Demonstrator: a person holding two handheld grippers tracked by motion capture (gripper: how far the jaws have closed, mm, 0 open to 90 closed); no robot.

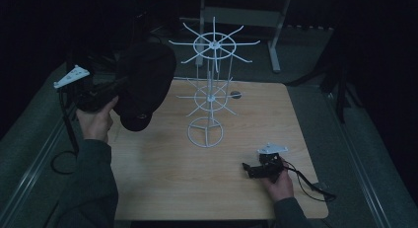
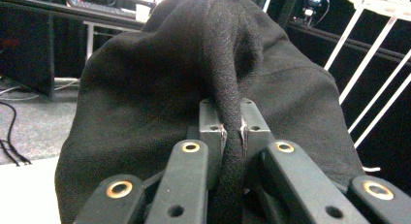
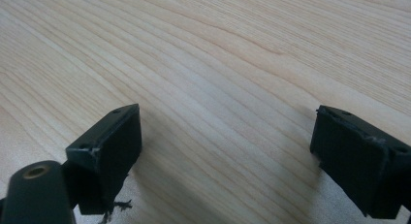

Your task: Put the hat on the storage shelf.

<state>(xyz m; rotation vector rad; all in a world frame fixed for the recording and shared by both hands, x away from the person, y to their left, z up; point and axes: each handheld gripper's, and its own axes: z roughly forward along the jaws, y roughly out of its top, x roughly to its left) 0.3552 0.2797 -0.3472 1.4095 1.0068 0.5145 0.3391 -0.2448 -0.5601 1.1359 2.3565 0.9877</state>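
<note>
Left of the white wire rack (image 1: pixel 211 90): black hat (image 1: pixel 145 85), held aloft, fold clamped in left gripper (image 2: pixel 231 132). Right gripper (image 1: pixel 257 170) near rack base, jaws spread, empty. Likely next: hooking hat onto a prong.

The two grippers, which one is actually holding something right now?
The left gripper, raised at the table's left edge: its jaws pinch a fold of the black hat. The right gripper rests open over bare wood.

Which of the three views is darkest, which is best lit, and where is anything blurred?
High view: darkest, surroundings nearly black, the black hat losing detail beside the white rack. Left gripper view: the hat's weave is sharp at the jaws, background soft. Right gripper view: brightest, the table grain clear, soft shadows under the open right gripper.
</note>
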